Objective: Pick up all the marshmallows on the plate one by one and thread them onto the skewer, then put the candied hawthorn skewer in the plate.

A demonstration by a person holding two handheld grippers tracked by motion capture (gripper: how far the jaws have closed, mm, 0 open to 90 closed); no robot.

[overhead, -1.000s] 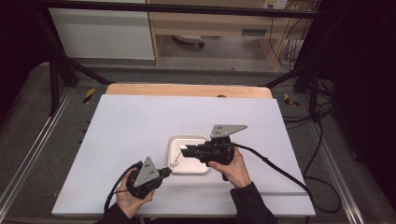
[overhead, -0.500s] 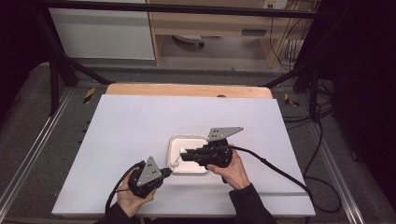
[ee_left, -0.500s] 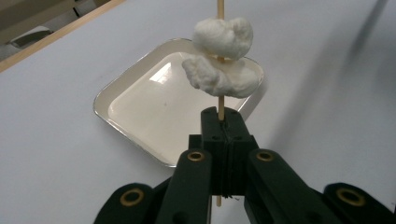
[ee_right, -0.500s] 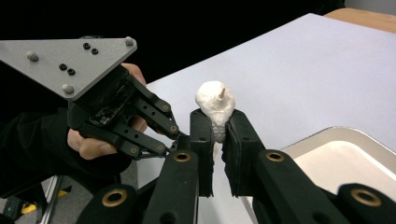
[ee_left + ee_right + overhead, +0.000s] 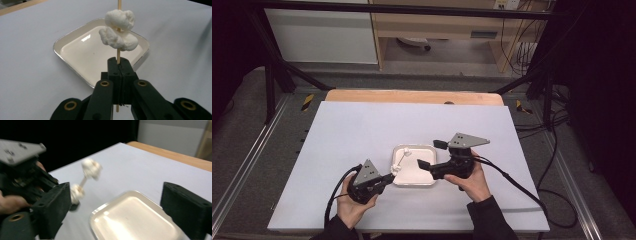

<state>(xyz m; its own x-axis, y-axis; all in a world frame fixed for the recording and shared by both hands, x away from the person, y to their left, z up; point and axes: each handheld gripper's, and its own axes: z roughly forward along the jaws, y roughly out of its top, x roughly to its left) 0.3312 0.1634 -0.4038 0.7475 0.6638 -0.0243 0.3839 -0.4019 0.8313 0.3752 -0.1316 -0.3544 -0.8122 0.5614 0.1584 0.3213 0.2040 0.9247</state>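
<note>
In the lower middle of the high view, the left gripper [image 5: 387,178] is clenched on the near end of a thin wooden skewer [image 5: 398,162], which slants up over the left edge of the white square tray [image 5: 428,177]. In the left gripper view the jaws are pressed together around the stick at the lower centre, and two white marshmallow pieces [image 5: 119,30] sit threaded on it near the top centre of the frame, one just above the other and touching. The tray [image 5: 75,46] behind them looks empty. The right gripper [image 5: 428,155] hangs over the right part of the tray with its jaws spread wide and nothing between them; in the right gripper view the skewer with its white pieces [image 5: 91,168] is blurred in the upper left, above the tray [image 5: 120,220]. The step in hand looks like working the pieces on the stick, either pulling them off into the tray or having just threaded them. The next move probably calls for the right gripper to close on the upper piece while the left holds the stick steady.
</note>
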